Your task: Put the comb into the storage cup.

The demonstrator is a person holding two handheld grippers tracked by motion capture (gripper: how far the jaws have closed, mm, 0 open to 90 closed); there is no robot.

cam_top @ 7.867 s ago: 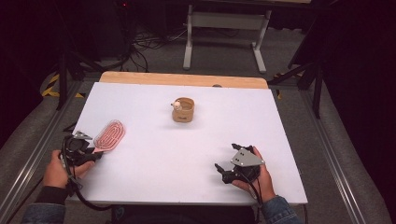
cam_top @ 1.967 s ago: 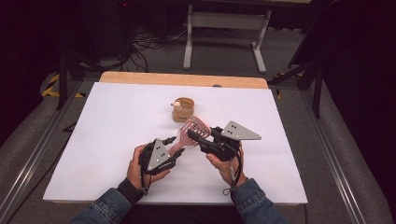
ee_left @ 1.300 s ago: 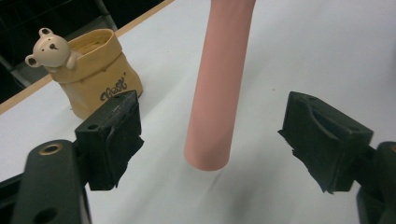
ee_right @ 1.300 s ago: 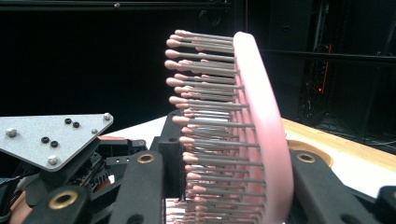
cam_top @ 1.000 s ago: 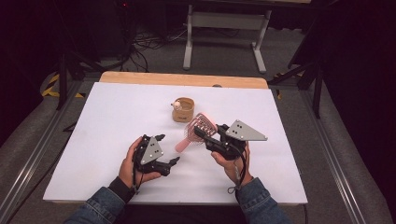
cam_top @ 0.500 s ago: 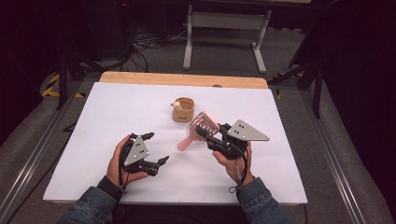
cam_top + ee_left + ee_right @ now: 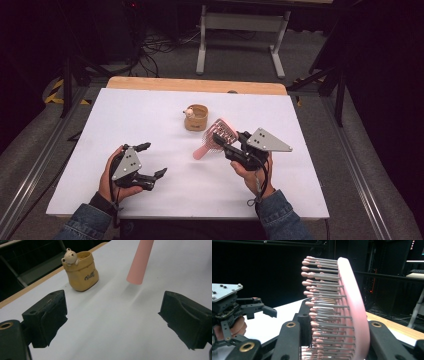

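Right gripper (image 7: 226, 142) clamps pink hairbrush (image 7: 220, 134) by its head, handle hanging down. Left gripper (image 7: 150, 161) open, empty; cup (image 7: 196, 117) ahead of it.

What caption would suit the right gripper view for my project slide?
Right gripper clamps the pink hairbrush by its head, bristles sideways; left gripper open beyond.

Lab or recording studio, not a home. White board (image 7: 150, 125) laid over a wooden tabletop (image 7: 195, 85), standing on grey carpet. Dark surroundings with black stands and frame legs (image 7: 67, 80) at the sides. Loose cables (image 7: 155, 47) trail on the floor behind. White metal table frame (image 7: 240, 22) at the back. Yellow-black hazard tape (image 7: 55, 95) marks the floor at left.
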